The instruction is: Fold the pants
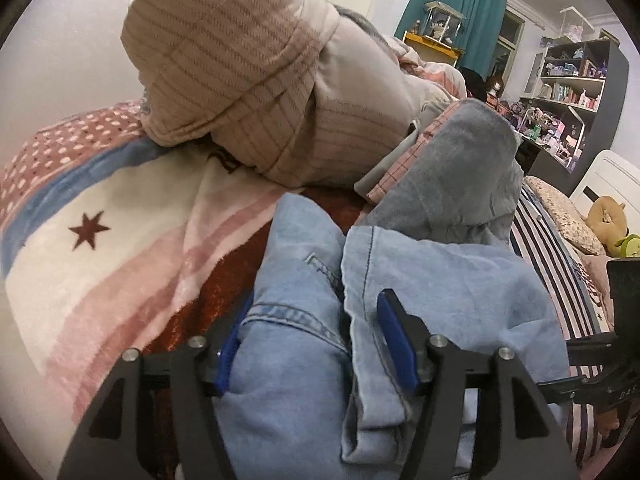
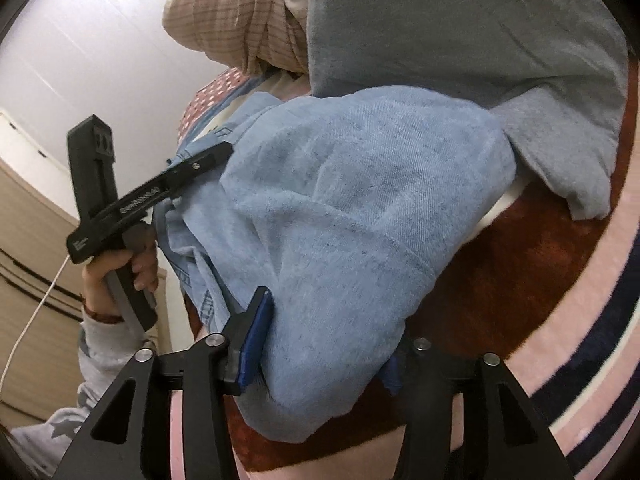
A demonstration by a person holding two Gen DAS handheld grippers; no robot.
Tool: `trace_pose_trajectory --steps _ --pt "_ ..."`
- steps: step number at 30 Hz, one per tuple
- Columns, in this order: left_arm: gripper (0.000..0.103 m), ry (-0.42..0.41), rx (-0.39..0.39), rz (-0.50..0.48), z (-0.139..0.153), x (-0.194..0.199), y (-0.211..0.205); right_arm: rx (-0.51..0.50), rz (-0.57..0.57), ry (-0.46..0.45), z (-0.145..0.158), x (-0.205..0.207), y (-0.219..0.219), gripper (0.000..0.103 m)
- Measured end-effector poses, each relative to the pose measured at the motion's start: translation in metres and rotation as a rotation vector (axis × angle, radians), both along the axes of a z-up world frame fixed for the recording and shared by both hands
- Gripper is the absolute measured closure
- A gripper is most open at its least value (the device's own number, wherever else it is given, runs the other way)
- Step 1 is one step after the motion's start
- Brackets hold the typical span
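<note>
Claws (image 1: 312, 344) over pants (image 1: 420, 280), striped blanket (image 1: 100, 280), cluttered bedroom.

Home bedrm: bed w/ blanket (image 1: 100, 216), pillow (image 1: 568, 216), shelves (image 1: 576, 76), curtain (image 1: 452, 4).

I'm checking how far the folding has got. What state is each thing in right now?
jeans: bunched in a loose heap on the blanket, not folded flat.
left gripper: jaws apart, denim between them, pads not pinching.
right gripper: jaws apart astride the denim, not clamped.
grey garment: crumpled, lying partly against the jeans.
striped quilt: rolled into a bundle behind.
blanket: spread out under everything.
</note>
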State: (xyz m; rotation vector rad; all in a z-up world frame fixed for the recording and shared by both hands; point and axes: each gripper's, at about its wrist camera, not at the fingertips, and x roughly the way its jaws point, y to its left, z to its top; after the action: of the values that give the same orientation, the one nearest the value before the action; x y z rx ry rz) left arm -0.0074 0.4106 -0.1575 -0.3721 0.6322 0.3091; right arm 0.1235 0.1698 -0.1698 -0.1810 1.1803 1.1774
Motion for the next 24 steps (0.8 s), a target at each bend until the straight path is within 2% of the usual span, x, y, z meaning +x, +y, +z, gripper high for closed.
trace_pose_trajectory --steps 2,7,11,18,20,24 --pt "0.045 0.008 0.041 0.024 0.006 -0.002 -0.004 -0.004 0.0 -0.006 0.001 -0.001 -0.002 0.055" --pt "0.04 0.005 0.07 0.035 0.02 -0.004 -0.013 -0.013 0.007 -0.052 0.008 -0.005 -0.01 0.054" --pt "0.038 0.0 0.114 0.043 0.032 -0.009 -0.025 0.0 0.001 -0.083 0.015 -0.011 -0.023 0.047" --pt "0.034 -0.013 0.154 0.001 0.055 -0.012 -0.063 0.052 -0.028 -0.139 0.037 -0.014 -0.06 0.038" --pt "0.033 -0.021 0.154 -0.02 0.059 -0.011 -0.077 0.061 -0.038 -0.154 0.041 -0.016 -0.072 0.032" --pt "0.032 -0.037 0.161 -0.072 0.068 -0.005 -0.115 0.08 -0.072 -0.174 0.049 -0.017 -0.099 0.032"
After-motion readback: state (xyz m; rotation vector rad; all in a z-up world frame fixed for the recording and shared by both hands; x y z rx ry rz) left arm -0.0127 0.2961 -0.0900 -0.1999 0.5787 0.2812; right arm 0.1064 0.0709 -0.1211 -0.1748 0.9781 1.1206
